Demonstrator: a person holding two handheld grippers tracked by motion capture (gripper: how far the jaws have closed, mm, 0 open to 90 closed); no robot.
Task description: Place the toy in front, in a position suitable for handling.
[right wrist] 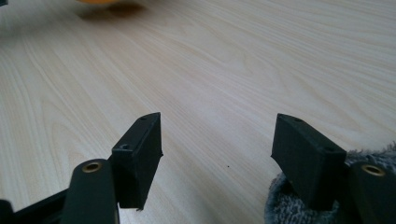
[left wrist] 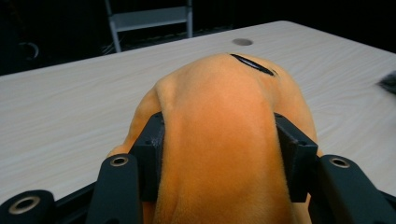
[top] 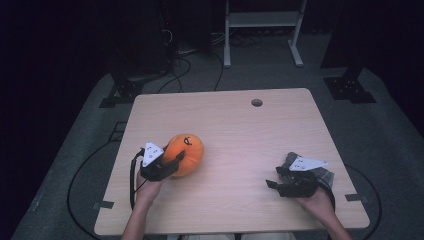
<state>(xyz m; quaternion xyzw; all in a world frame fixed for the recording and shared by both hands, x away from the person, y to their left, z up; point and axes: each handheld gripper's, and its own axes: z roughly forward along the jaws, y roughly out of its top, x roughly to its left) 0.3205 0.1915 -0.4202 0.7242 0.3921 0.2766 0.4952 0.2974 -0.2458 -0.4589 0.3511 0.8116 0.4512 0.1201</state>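
An orange plush pumpkin (top: 189,149) with a black stitched mark on top sits on the left half of the wooden table (top: 240,130). My left gripper (top: 176,160) comes at it from the near left and is shut on it. In the left gripper view both black pads (left wrist: 152,149) press into the soft orange body (left wrist: 219,107), which bulges up between them. My right gripper (top: 272,178) rests low at the table's near right, open, with bare wood between its jaws (right wrist: 217,144). A grey fuzzy cloth (top: 327,175) lies under and beside it (right wrist: 287,207).
A round cable hole (top: 256,102) sits near the table's far edge. Beyond the table a white metal rack (top: 262,30) stands on the dark floor, with black stands and cables (top: 175,70) around it. Light wood stretches between the two grippers.
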